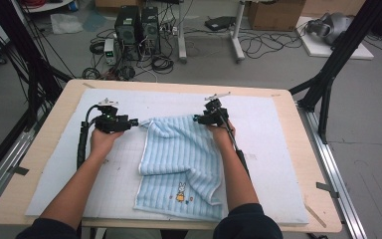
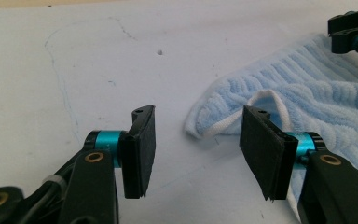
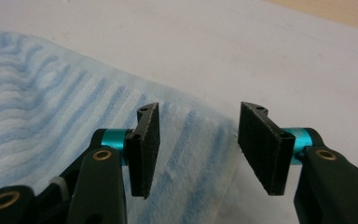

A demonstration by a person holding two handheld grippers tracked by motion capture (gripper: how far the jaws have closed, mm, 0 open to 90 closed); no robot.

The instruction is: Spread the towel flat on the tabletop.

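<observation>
Forearms level | left gripper (image 1: 135, 122), right gripper (image 1: 197, 119) open at towel (image 1: 181, 164)

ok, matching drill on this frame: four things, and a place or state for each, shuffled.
1. light blue striped terry towel
2. left tongs
3. right tongs
4. small rabbit picture on the towel

A. open, at the towel's far right corner
B. near the towel's front edge
C. open, by the towel's far left corner
D. partly folded on the white mat

Pairs: 1-D, 2-C, 3-A, 4-B
</observation>
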